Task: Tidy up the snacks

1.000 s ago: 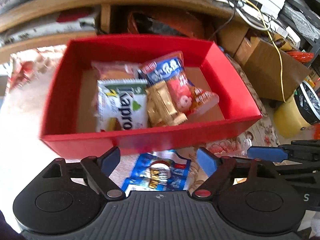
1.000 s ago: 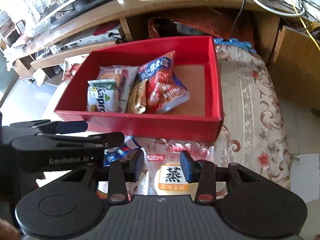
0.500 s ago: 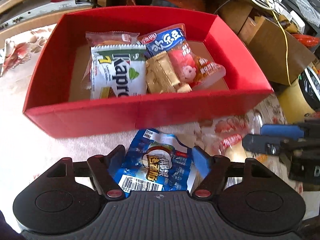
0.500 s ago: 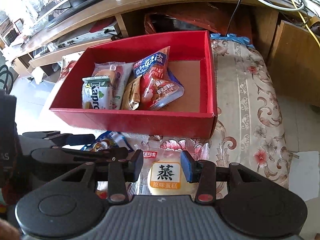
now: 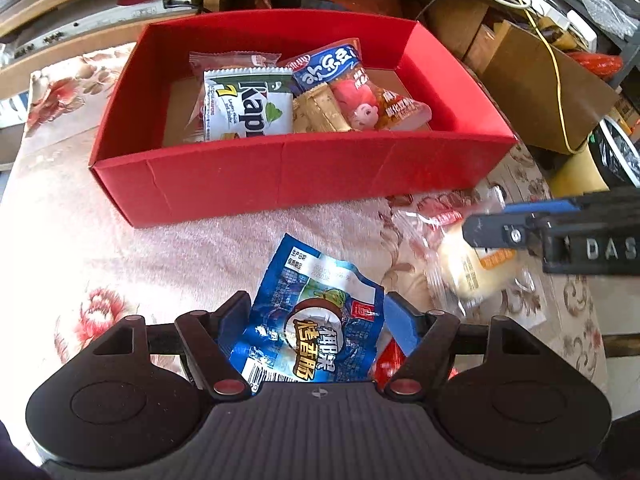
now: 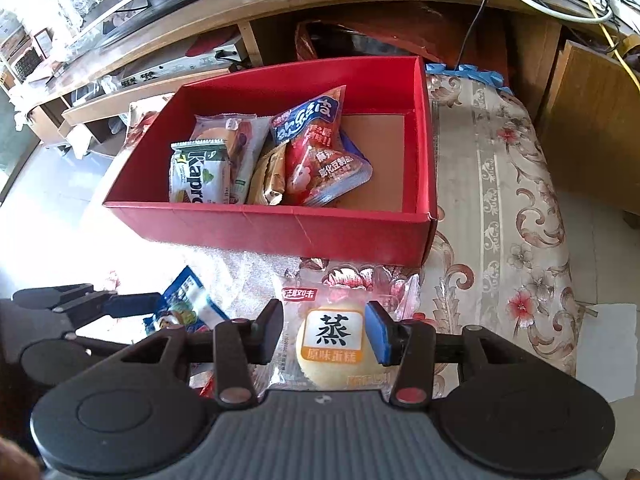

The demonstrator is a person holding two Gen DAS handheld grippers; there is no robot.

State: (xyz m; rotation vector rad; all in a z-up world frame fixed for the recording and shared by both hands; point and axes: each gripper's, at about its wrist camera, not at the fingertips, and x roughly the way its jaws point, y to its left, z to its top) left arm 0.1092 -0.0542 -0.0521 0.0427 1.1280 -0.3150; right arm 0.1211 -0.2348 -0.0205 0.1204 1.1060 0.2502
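Since a second ago the left gripper [image 5: 316, 320] has travelled back from the red box [image 5: 280, 176] and come down over a blue snack packet [image 5: 316, 328] on the floral cloth [image 5: 100, 248], and its fingers, wider then, have narrowed until they flank the packet's 2 side edges; whether the pads truly pinch the foil cannot be told from the left wrist view, though they sit right against it. The right gripper [image 6: 324, 332] has kept its place over a clear-wrapped steamed cake [image 6: 334, 340], and its jaws are opening, with the cake between them and a sliver of gap on each side. Judged from this, both hands are at the pick-up stage: 2 snacks lie outside the box and each has a gripper lined up on it, so the organizing is well along but not finished. The blue packet is crinkled and glossy, with a barcode near the gripper body and a coconut picture in its middle; it looks thin and likely to slip or fold. The cake is a pale round bun in a loose transparent bag with an orange-and-white label. Both lie just in front of the box's near wall, where 5 packets already crowd the left and centre, leaving bare cardboard floor at the right.
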